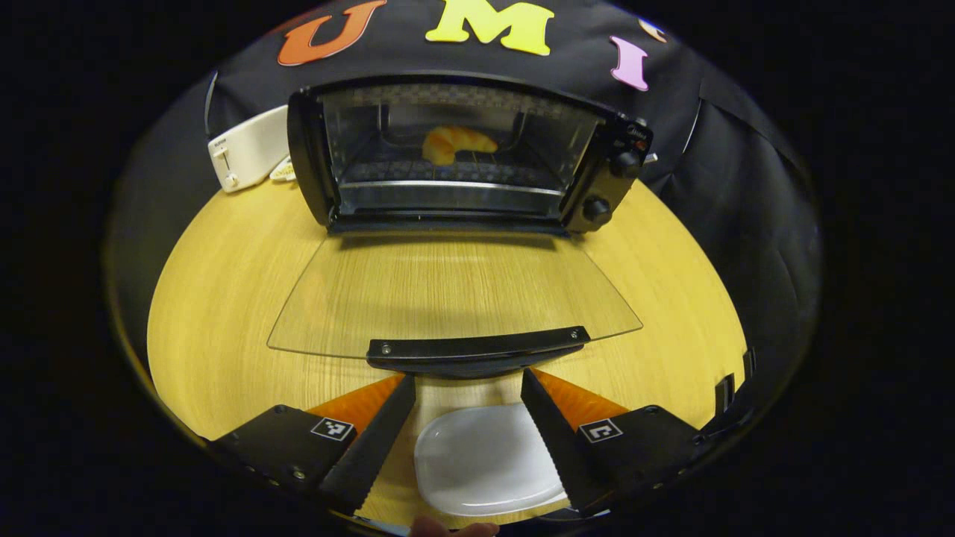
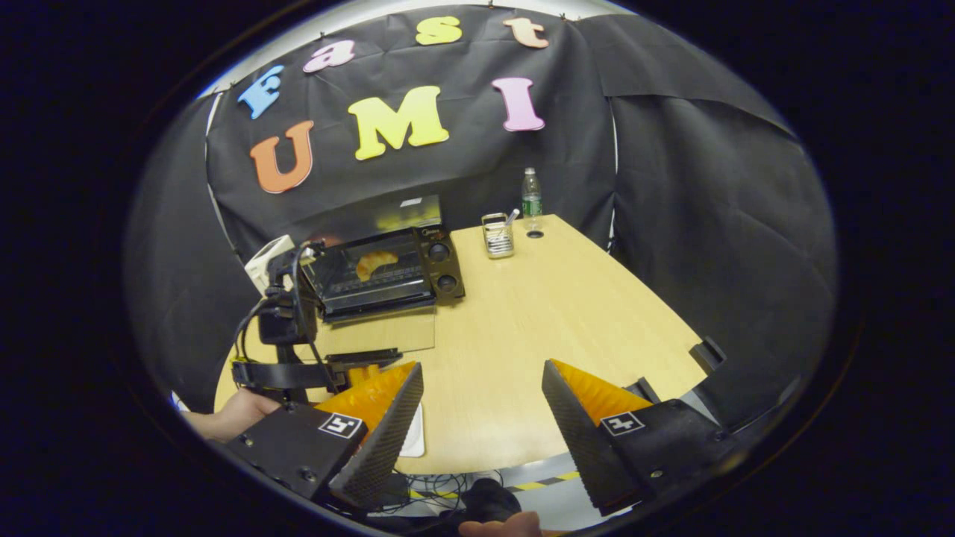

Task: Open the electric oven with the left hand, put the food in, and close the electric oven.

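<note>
The black electric oven (image 1: 462, 156) stands at the back of the wooden table with its glass door (image 1: 448, 287) folded down flat. A golden croissant (image 1: 455, 143) lies on the rack inside. My left gripper (image 1: 468, 382) is open just below the door's black handle (image 1: 477, 347), above an empty white plate (image 1: 485, 459). In the right gripper view the oven (image 2: 384, 272) with the croissant (image 2: 375, 263) sits far left, and the left gripper (image 2: 358, 369) is held in front of it by a hand (image 2: 231, 414). My right gripper (image 2: 483, 373) is open over the table's near edge, holding nothing.
A white toaster (image 1: 250, 147) stands left of the oven. A glass holder with utensils (image 2: 498, 235) and a water bottle (image 2: 531, 195) stand at the table's far end. The table (image 2: 567, 313) has bare wood to the oven's right. Cables lie on the floor (image 2: 448, 488).
</note>
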A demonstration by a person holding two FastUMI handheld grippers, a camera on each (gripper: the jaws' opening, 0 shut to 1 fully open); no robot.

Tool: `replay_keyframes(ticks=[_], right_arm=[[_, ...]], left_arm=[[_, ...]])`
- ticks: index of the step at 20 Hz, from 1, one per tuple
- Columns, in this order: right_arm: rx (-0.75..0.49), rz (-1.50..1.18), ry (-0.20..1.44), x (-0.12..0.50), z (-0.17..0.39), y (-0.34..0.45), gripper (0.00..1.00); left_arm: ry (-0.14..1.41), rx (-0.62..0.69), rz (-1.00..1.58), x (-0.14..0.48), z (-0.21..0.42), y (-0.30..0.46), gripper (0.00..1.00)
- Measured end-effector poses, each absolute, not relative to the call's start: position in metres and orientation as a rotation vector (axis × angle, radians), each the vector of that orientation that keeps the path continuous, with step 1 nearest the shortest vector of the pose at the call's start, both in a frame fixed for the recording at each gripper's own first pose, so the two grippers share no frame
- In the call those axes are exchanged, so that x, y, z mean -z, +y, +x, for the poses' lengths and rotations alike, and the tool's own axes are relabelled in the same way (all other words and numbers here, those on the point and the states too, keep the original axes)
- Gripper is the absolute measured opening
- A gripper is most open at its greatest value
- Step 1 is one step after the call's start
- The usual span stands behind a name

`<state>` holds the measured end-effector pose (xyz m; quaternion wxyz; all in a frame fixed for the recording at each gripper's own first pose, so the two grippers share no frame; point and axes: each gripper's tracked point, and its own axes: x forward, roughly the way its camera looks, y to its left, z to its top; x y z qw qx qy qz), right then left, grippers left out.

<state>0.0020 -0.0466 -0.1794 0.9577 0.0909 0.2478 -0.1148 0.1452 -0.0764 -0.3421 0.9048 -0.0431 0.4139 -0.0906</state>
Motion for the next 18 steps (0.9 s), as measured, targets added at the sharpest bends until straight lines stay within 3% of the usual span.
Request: replay_keyframes(ticks=[5,12,18], right_arm=[[0.224,0.195,0.476,0.171,0.004,-0.045,0.99],[0.216,0.178,0.442,0.154,0.014,-0.057,1.0],[0.164,0.086,0.316,0.103,0.069,-0.063,1.0]], left_arm=[[0.668,0.203,-0.095,0.263,0.191,-0.079,0.95],[0.543,0.18,-0.106,0.217,0.255,-0.074,0.94],[0.41,0.161,-0.125,0.162,0.264,-0.057,0.94]])
